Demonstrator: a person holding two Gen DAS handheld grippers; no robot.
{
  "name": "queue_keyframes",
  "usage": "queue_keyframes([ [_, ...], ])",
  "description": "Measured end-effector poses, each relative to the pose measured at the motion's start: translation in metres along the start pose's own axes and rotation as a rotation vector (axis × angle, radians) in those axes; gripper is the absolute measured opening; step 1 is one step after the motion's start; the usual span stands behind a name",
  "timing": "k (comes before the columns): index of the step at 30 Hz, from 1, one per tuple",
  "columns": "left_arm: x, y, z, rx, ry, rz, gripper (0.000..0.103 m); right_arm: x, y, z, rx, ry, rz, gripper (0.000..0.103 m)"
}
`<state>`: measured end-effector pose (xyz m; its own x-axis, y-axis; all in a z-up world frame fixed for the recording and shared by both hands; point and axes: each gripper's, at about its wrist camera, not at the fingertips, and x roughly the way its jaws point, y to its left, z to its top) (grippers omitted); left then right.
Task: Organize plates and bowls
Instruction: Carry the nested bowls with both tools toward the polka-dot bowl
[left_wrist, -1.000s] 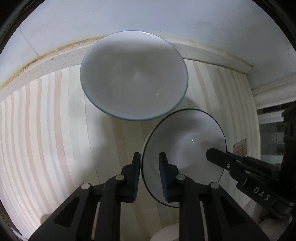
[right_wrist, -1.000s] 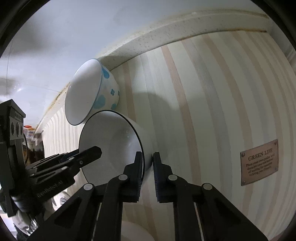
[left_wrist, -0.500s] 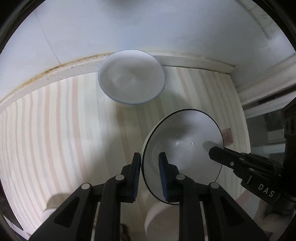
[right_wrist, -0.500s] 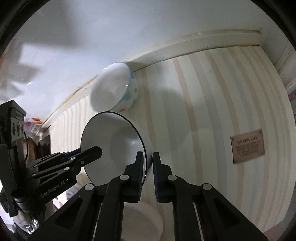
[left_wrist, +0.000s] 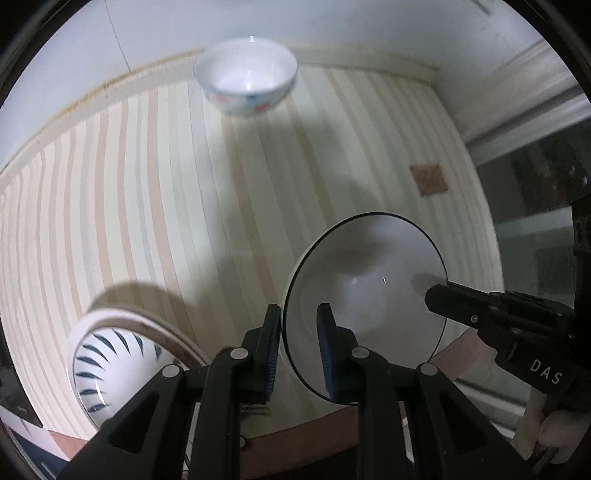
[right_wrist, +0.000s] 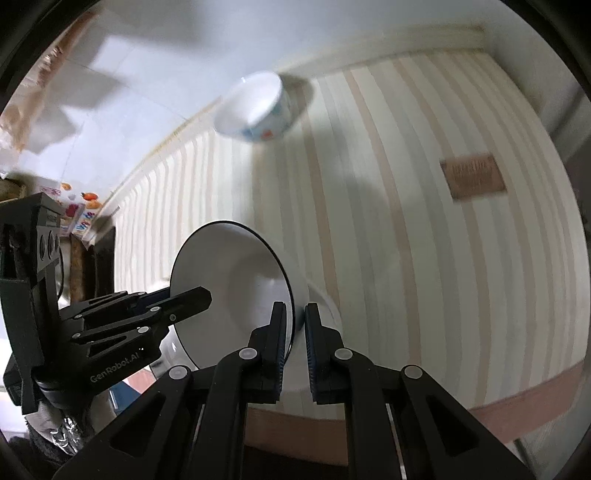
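A white bowl with a thin black rim (left_wrist: 365, 291) is held between both grippers above the striped table. My left gripper (left_wrist: 298, 339) is shut on its left rim; the bowl also shows in the right wrist view (right_wrist: 236, 280), where my right gripper (right_wrist: 295, 332) is shut on its right rim. A white bowl with blue and red spots (left_wrist: 246, 77) stands at the far edge by the wall, and it shows in the right wrist view (right_wrist: 255, 109). A white bowl with dark blue dashes (left_wrist: 110, 365) sits on a plate at lower left.
The striped tablecloth (left_wrist: 166, 206) has a brown label patch (left_wrist: 428, 180). The table's brown front edge (right_wrist: 517, 406) is near. A white wall (left_wrist: 332, 26) backs the table. Dark furniture and glass (left_wrist: 535, 192) stand at the right.
Both grippers have drawn back from the wall with the black-rimmed bowl held between them. The spotted bowl now looks small and far. The dashed bowl on its plate has come into view.
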<state>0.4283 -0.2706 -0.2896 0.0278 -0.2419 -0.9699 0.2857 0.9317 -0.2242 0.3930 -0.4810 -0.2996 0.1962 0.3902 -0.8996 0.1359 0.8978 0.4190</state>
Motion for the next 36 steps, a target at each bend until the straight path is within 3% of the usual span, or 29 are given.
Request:
queue_keyframes([
  [14,0.033,-0.012,-0.009,0.070,0.064,0.080,0.018,0.031,-0.019,-0.019,0.024,0.086,-0.029,0.012],
  [36,0.042,-0.010,-0.003,0.084,0.084,0.093,0.018,0.045,-0.020,-0.009,0.036,0.141,-0.036,0.012],
])
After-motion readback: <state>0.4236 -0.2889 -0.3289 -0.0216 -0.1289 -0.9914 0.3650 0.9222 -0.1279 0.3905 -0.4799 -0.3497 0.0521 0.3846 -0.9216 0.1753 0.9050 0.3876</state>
